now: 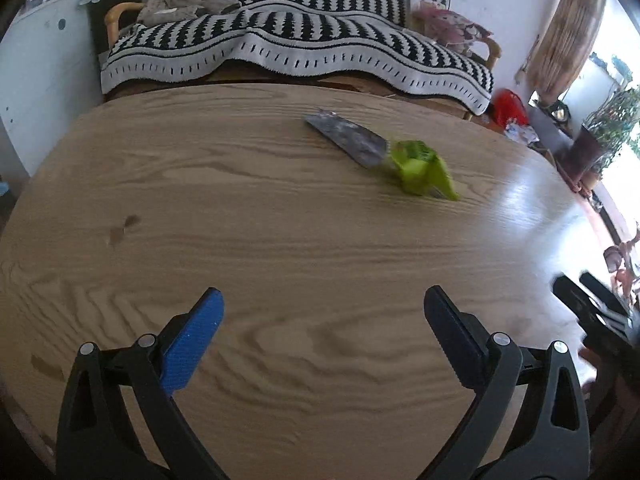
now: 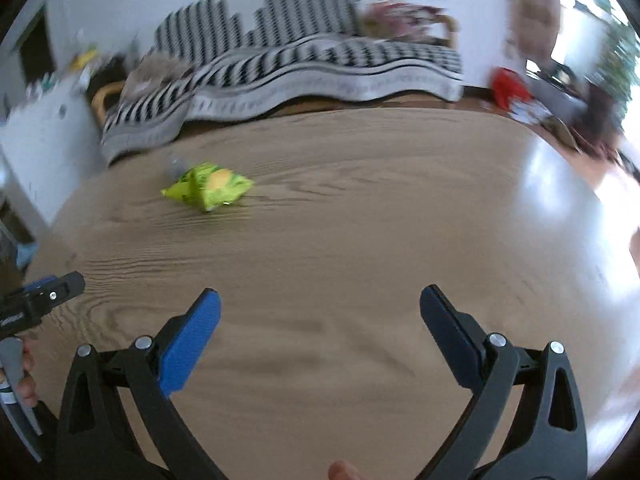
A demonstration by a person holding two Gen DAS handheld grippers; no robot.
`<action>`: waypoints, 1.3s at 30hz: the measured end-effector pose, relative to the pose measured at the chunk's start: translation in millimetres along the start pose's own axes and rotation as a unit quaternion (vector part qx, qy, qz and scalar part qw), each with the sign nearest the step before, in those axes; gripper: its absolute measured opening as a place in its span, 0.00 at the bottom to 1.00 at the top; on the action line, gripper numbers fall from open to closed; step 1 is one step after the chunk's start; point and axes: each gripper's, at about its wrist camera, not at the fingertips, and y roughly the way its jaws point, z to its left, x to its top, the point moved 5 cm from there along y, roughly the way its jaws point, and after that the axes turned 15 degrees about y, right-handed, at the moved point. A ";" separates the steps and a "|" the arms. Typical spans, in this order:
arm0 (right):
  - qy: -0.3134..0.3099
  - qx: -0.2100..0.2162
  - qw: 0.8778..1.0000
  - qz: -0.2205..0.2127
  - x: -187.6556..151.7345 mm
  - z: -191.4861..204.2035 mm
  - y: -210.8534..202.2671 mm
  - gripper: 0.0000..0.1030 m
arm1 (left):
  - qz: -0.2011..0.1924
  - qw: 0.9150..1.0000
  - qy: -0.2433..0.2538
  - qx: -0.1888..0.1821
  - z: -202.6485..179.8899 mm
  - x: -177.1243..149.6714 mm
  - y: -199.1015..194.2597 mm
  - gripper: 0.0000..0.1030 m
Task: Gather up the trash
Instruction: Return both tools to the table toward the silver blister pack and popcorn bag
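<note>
A crumpled green and silver snack wrapper (image 1: 384,152) lies on the far part of a round wooden table (image 1: 248,216). In the right wrist view the wrapper (image 2: 208,190) lies far left of centre on the table (image 2: 360,220). My left gripper (image 1: 322,300) is open and empty, well short of the wrapper. My right gripper (image 2: 320,300) is open and empty, also well short of it. The right gripper's body shows at the right edge of the left wrist view (image 1: 592,312). The left gripper shows at the left edge of the right wrist view (image 2: 44,292).
A sofa with a black and white striped blanket (image 1: 296,40) stands behind the table. A white cabinet (image 1: 36,80) is at the left. A red object (image 1: 510,106) and potted plants (image 1: 604,128) are on the floor at the right.
</note>
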 end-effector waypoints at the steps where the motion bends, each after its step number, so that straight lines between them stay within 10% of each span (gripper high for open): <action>1: -0.015 0.001 1.000 0.006 5.6 12.1 11.1 0.94 | 0.005 1.000 0.003 0.002 4.3 4.2 6.9 0.94; 12: -0.093 0.024 0.991 0.093 46.7 120.6 132.4 0.94 | 0.037 0.999 -0.009 0.006 38.7 10.5 55.5 0.94; 39: -0.093 0.027 0.992 0.086 141.4 74.2 194.1 0.93 | 0.038 0.999 -0.005 0.002 0.2 129.2 154.7 0.94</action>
